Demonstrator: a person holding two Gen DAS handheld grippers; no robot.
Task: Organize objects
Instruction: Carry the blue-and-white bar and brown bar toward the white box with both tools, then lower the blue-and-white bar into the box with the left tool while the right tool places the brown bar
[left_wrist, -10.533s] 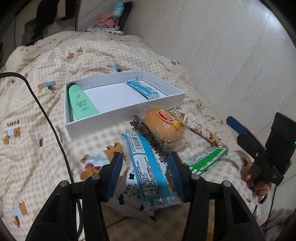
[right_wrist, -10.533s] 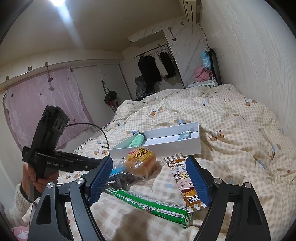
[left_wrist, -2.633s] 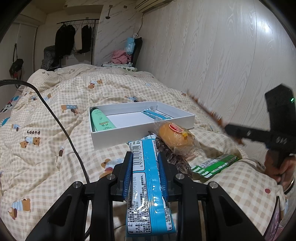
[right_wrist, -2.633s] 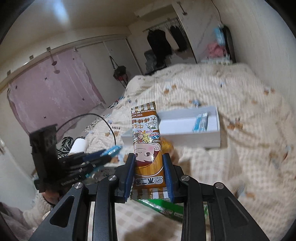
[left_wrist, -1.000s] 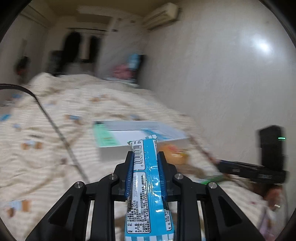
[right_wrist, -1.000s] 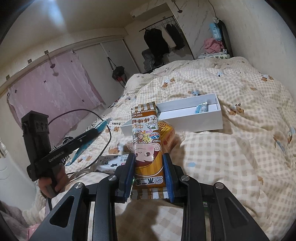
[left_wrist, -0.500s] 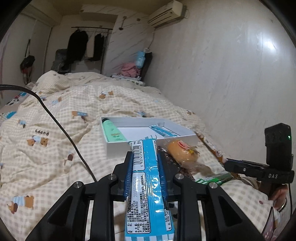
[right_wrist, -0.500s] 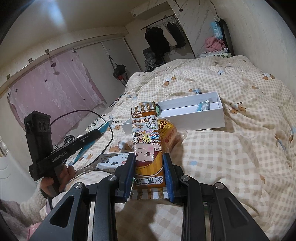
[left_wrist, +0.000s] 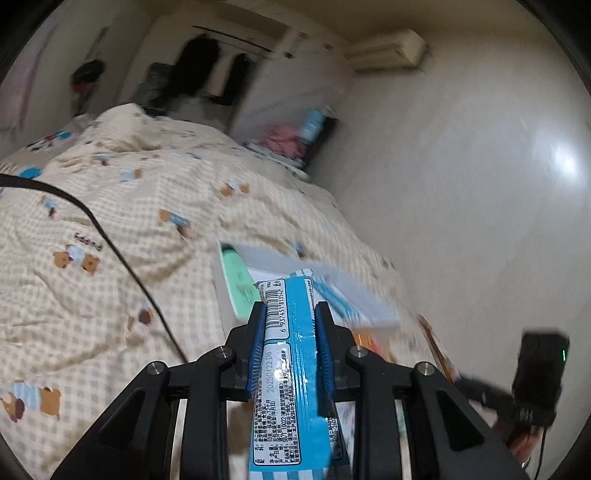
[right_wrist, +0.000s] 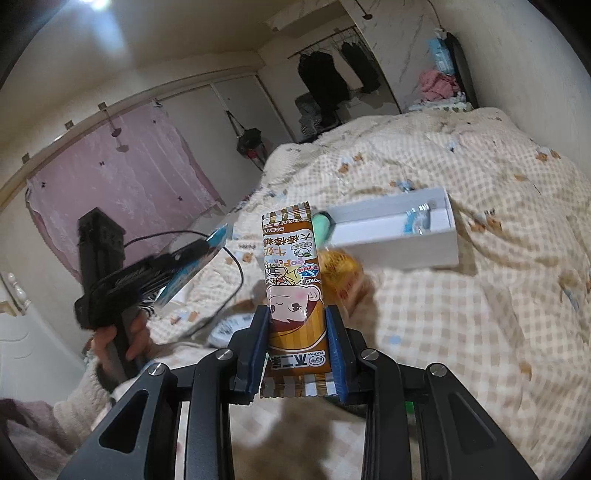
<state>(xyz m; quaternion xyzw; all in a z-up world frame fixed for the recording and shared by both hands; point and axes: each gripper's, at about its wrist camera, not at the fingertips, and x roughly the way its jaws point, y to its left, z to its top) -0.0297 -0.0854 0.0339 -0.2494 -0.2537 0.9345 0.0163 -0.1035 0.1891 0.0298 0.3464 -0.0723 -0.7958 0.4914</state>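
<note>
My left gripper (left_wrist: 289, 325) is shut on a long blue snack packet (left_wrist: 284, 376) and holds it in the air, short of the white box (left_wrist: 280, 258). The box lies on the bed and holds a green tube (left_wrist: 238, 282) and a blue packet (left_wrist: 332, 299). My right gripper (right_wrist: 296, 325) is shut on a brown candy packet with a cartoon face (right_wrist: 293, 291), raised above the bed. The white box (right_wrist: 399, 243) lies ahead of it. The left gripper with its blue packet (right_wrist: 195, 262) shows at the left of the right wrist view.
An orange bun in clear wrap (right_wrist: 340, 273) lies in front of the box. A black cable (left_wrist: 122, 258) runs across the checked quilt (left_wrist: 110, 221). The wall (left_wrist: 480, 184) runs along the right side of the bed. Clothes hang at the far end (right_wrist: 332, 81).
Both grippers keep their packets. The left wrist view has tilted and swung, with motion blur, and the box now sits closer under the blue packet. The right gripper has risen slightly.
</note>
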